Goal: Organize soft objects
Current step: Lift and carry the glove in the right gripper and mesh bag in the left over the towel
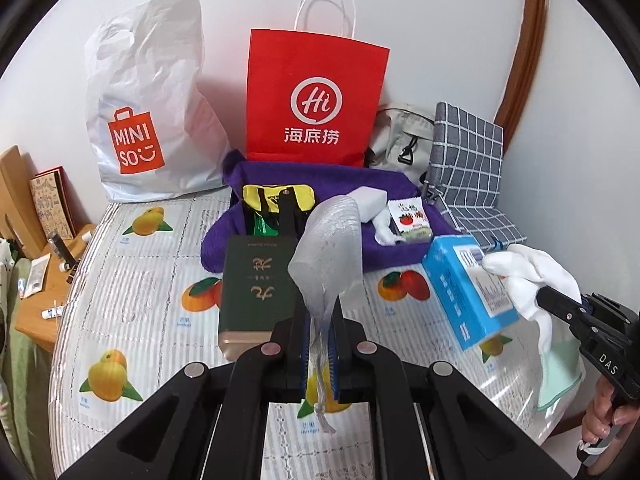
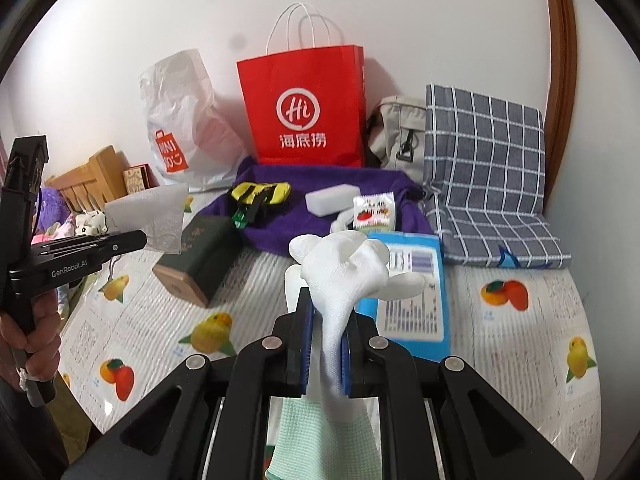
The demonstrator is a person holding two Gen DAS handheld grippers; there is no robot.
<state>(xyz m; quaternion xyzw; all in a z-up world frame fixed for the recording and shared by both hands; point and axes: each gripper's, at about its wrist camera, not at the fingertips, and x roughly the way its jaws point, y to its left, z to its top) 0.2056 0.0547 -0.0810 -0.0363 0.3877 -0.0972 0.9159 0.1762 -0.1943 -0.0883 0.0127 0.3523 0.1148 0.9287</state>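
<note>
My left gripper [image 1: 320, 320] is shut on a translucent white mesh pouch [image 1: 328, 240], which stands up above the fingers while its drawstring hangs below. In the right wrist view this gripper [image 2: 142, 240] is at the left, held by a hand, with the pouch [image 2: 154, 216] sticking out of it. My right gripper [image 2: 328, 316] is shut on a white knit glove [image 2: 344, 264] with a pale green cuff [image 2: 304, 428]. That glove [image 1: 532, 276] and the right gripper [image 1: 540, 294] show at the right of the left wrist view. Both hang above the table.
A purple towel [image 1: 384, 248] carries a yellow-black item [image 1: 276, 196], a white sponge [image 1: 372, 202] and a tomato sachet [image 1: 412, 216]. A dark green box [image 1: 252, 292] and a blue pack [image 1: 464, 292] lie in front. Behind stand a red paper bag [image 1: 316, 96], a Miniso plastic bag [image 1: 148, 112] and a grey checked cloth [image 1: 468, 168].
</note>
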